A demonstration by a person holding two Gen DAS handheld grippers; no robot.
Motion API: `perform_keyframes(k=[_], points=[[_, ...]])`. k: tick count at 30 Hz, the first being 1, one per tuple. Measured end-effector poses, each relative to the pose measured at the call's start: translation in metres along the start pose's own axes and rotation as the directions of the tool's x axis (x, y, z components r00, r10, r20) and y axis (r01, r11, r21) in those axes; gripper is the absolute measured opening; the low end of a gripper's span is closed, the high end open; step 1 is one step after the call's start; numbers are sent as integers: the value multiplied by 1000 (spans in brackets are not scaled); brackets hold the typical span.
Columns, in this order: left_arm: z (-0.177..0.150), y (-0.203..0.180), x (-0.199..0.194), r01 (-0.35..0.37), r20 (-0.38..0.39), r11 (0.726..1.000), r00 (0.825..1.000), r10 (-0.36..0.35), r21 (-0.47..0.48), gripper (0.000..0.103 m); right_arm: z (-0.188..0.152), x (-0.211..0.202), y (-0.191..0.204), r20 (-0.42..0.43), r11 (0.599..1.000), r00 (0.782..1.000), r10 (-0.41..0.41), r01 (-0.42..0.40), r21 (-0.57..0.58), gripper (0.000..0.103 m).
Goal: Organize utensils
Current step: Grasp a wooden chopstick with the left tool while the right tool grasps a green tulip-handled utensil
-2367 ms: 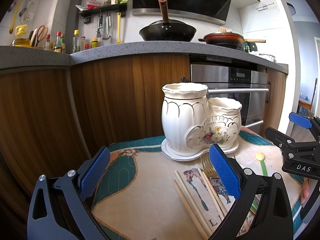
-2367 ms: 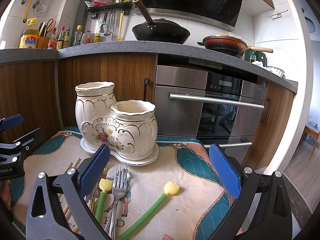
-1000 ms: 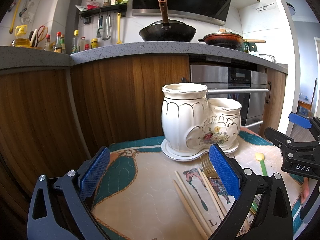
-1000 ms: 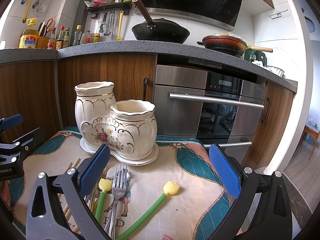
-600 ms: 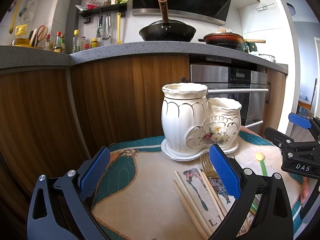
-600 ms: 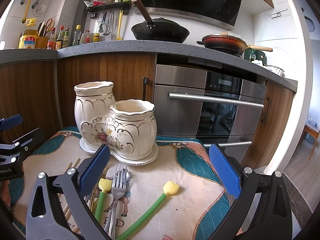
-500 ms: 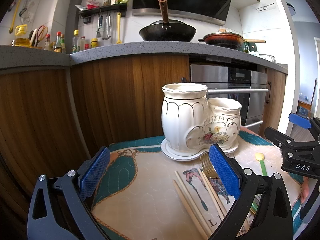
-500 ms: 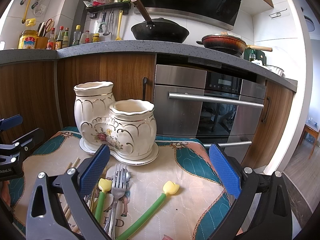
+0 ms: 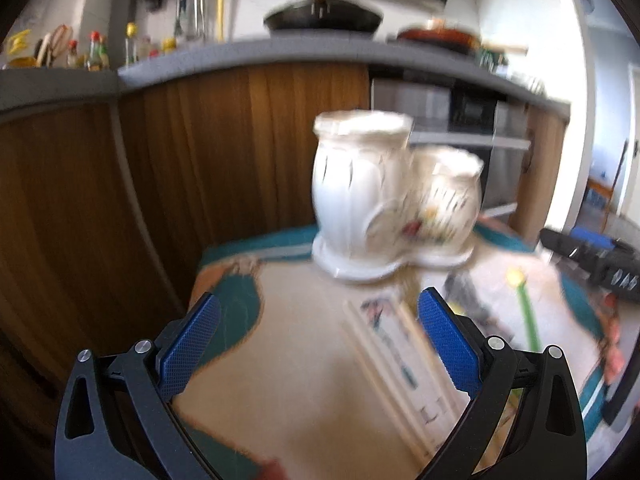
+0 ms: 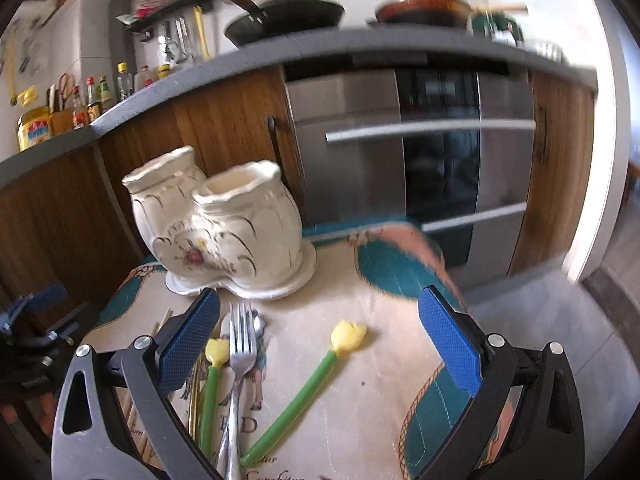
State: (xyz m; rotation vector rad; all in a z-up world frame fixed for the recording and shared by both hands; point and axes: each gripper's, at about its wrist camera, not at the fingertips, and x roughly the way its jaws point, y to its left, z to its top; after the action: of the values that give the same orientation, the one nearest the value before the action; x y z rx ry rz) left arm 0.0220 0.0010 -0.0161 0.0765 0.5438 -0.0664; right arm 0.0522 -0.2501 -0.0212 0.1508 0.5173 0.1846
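Both tools spread wide, nothing between the blue pads. Left tool point(image 9: 318, 322) hangs over the surface point(image 9: 304, 380), a beige and teal patterned mat; its view is motion-blurred. Right tool point(image 10: 320, 322) sits above the utensils, view tilted.

Holder point(image 10: 224, 232): white ceramic double-pot, taller pot joined to a shorter one, scalloped rims, gold line trim, small floral print on front, on a shared white base. Both pots look empty from the right wrist view. It stands at 11 o'clock from the right tool, 1 o'clock from the left tool.

Utensils lie flat on the mat in front of the holder. Metal fork point(image 10: 239, 364), tines toward the holder, at 7 o'clock of the right tool, a spoon bowl peeking out beside its tines. Green stick with yellow tulip tip point(image 10: 212, 392) just beside the fork at its 9 o'clock. Second green tulip stick point(image 10: 304, 392) lies diagonal at 3 o'clock of the fork, apart from it. Pale chopsticks point(image 9: 384, 364) lie near the left tool's right pad, blurred.
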Motion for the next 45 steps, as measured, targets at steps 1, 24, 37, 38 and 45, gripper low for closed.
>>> perform_keyframes(k=[1,24,37,38,45], points=[[-2,1,3,7,-30,1000,1000,-7,-3,98,-1,2,-2,-13,1000,1000,-9,9,5,98],[-28,-24,36,23,-414,999,910,-4,41,52,-2,8,-17,-78,1000,997,-24,25,12,98],[-21,-14,47,54,-422,997,906,-24,61,11,-17,17,-13,-303,999,953,-13,3,-35,69],[-21,-13,46,59,-416,996,909,-26,68,9,-18,20,-11,-320,1000,947,-4,-6,-30,64],[-24,-7,46,93,-392,994,918,-64,55,7,-25,38,8,-408,998,913,-18,-8,-62,39]])
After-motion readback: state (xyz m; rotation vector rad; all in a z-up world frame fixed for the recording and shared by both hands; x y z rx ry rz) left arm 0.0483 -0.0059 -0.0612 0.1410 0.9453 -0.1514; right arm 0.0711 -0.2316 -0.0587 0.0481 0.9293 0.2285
